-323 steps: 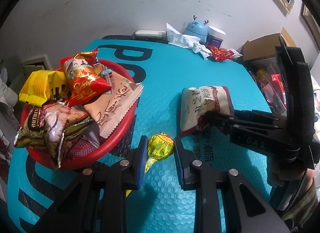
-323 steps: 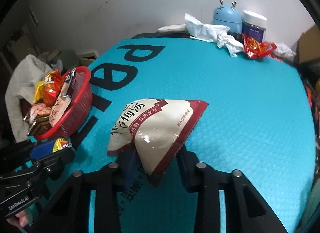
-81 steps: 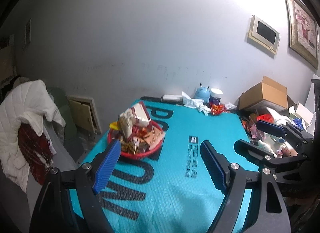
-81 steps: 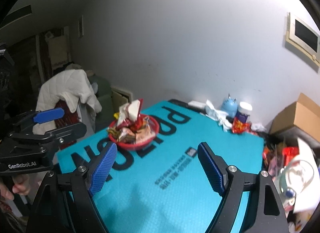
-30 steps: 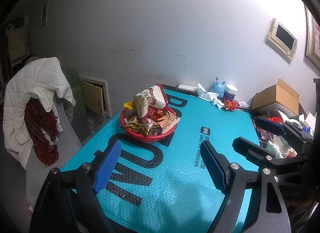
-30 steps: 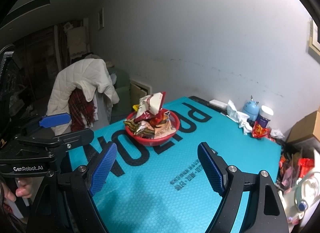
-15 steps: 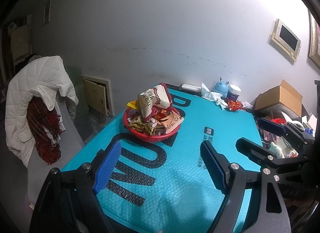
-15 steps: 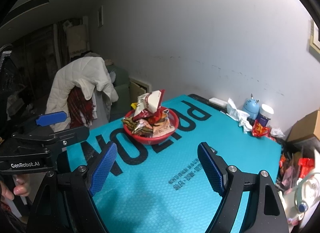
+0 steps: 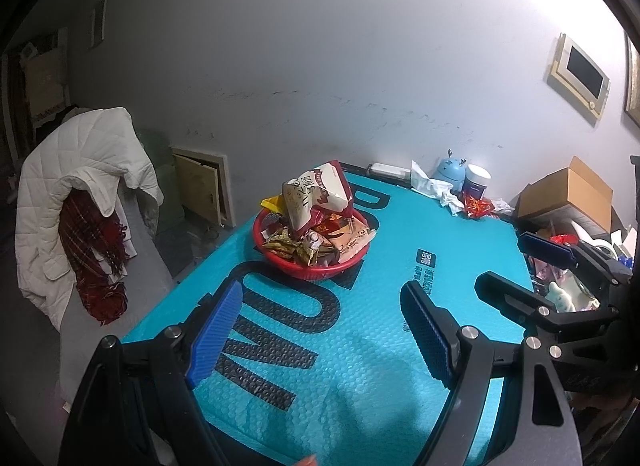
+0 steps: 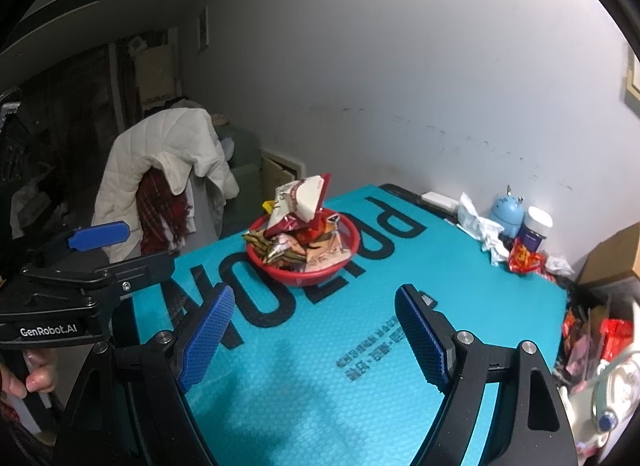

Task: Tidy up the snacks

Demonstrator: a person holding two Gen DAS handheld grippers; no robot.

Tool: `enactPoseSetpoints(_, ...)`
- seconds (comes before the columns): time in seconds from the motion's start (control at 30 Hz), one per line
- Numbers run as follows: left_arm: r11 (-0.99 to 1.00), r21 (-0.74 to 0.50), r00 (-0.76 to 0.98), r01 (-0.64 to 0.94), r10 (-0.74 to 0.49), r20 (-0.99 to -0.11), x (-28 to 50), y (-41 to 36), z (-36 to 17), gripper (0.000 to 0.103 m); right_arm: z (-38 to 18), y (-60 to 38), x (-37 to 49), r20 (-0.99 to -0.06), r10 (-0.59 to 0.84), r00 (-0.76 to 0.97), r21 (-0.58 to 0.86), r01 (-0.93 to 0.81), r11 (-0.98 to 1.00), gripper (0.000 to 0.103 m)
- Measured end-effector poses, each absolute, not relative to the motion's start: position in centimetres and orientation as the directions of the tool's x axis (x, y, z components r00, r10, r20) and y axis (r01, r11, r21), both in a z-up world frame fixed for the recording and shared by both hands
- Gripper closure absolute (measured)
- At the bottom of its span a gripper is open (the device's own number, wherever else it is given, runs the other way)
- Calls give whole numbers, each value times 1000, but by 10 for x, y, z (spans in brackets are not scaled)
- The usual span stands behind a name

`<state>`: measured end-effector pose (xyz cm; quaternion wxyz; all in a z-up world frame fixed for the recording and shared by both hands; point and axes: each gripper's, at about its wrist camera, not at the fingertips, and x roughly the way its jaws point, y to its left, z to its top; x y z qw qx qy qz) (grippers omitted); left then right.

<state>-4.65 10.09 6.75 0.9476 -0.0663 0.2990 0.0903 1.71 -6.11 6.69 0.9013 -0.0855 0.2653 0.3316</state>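
Note:
A red basket (image 9: 320, 270) (image 10: 312, 274) piled with snack packets stands on the teal table mat (image 9: 384, 306). A white and dark-red bag (image 9: 316, 195) (image 10: 300, 201) stands upright on top of the pile. My left gripper (image 9: 320, 342) is open and empty, held high and well back from the basket. My right gripper (image 10: 316, 342) is open and empty too, also well back. The right gripper shows at the right of the left wrist view (image 9: 532, 266); the left gripper shows at the left of the right wrist view (image 10: 100, 254).
At the table's far edge lie crumpled tissue (image 9: 432, 185), a blue deer-shaped gadget (image 9: 452, 171), a jar (image 9: 476, 181) and a red wrapper (image 9: 478, 205). A cardboard box (image 9: 568, 193) and clutter stand right. A chair with a white jacket (image 9: 80, 169) stands left.
Since about ten seconds ago both snacks were let go and now lie in the basket. In the last second both grippers drifted slightly; the basket looks a little nearer.

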Motion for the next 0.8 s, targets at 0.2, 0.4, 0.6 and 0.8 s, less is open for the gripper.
enactPoseSetpoints(0.2, 973, -47, 795, -226, 156, -587, -42, 99, 66, 22, 65, -62, 20, -540, 548, 639, 25, -639, 769, 20)
enactPoseSetpoints(0.4, 973, -44, 788, -227, 157, -596, -41, 99, 63, 22, 64, -64, 22, -547, 539, 641, 28, -630, 776, 20)
enactPoseSetpoints(0.6, 972, -41, 785, -232, 162, -598, -39, 99, 62, 22, 64, -63, 22, -549, 535, 642, 25, -627, 779, 20)
enactPoseSetpoints(0.8, 976, -45, 789, -215, 146, -596, -36, 99, 60, 22, 64, -64, 23, -553, 523, 648, 25, -615, 788, 20)
